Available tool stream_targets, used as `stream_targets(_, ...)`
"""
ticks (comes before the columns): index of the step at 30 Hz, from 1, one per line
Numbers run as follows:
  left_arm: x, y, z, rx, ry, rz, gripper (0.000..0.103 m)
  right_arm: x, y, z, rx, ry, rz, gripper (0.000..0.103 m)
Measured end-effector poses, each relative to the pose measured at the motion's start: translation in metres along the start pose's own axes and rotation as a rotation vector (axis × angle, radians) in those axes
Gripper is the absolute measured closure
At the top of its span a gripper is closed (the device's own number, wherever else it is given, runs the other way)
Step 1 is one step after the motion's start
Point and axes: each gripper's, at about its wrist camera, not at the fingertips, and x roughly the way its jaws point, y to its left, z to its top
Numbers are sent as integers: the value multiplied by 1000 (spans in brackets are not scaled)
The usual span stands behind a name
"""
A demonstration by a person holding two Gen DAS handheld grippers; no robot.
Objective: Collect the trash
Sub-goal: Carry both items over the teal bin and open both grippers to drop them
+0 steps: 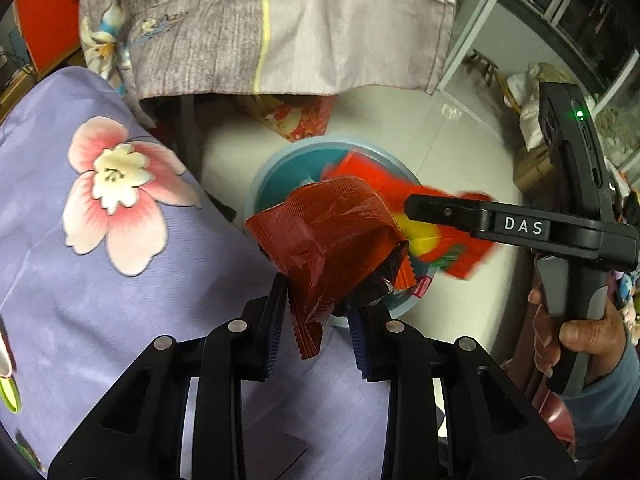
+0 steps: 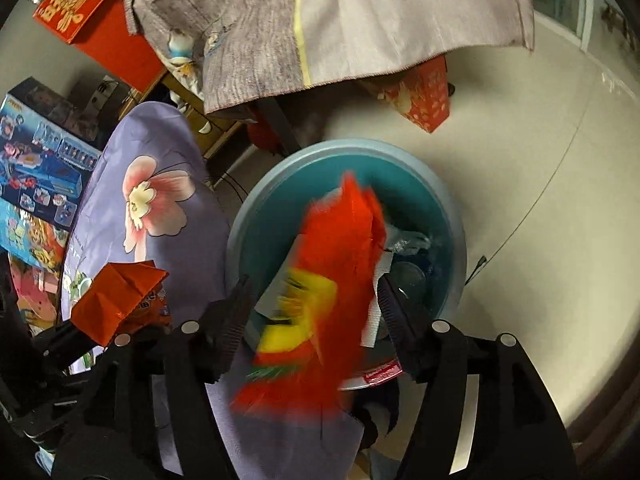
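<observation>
My left gripper (image 1: 318, 316) is shut on a dark red foil wrapper (image 1: 332, 244) and holds it above the near rim of a teal bin (image 1: 280, 184). The right gripper (image 1: 440, 210) shows in that view, out over the bin. In the right wrist view my right gripper (image 2: 312, 304) is open and a bright red and yellow wrapper (image 2: 320, 280), blurred by motion, hangs between its spread fingers above the teal bin (image 2: 420, 184). Other trash lies in the bin. The left gripper's red wrapper (image 2: 116, 300) shows at the left.
A purple flowered cloth (image 1: 100, 240) covers the surface to the left of the bin. A grey cloth (image 1: 260, 28) hangs over a table behind it. Red boxes (image 2: 424, 96) stand on the pale floor (image 2: 540, 160). Toy boxes (image 2: 36, 168) stand at far left.
</observation>
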Motion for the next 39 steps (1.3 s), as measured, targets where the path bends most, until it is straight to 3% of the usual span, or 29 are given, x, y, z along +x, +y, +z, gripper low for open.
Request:
stream_targets(11, 19, -16, 7, 21, 35, -1, 69, -12, -27, 2, 69, -27, -6, 29)
stream_targets(13, 23, -21, 10, 24, 35, 7, 60, -15, -31, 2, 83, -36, -11, 28)
stream_targets(14, 24, -21, 12, 25, 29, 11, 47, -17, -33, 3, 87, -41, -15, 27)
stream_targets(16, 26, -24, 14, 30, 23, 6, 40, -20, -36, 3, 95, -47, -19, 27)
stream_targets(18, 28, -26, 16, 27, 29, 6, 25, -22, -40, 2, 106, -50, -23, 27)
stream_targets(21, 25, -26, 16, 26, 12, 17, 14, -23, -44, 2, 119, -49, -25, 26)
stream_targets(27, 16, -19, 12, 10, 8, 26, 6, -22, -42, 1, 142, -35, -19, 21)
stream_targets(39, -13, -2, -6, -28, -29, 74, 4, -23, -6, -7, 75, 7, -55, 16)
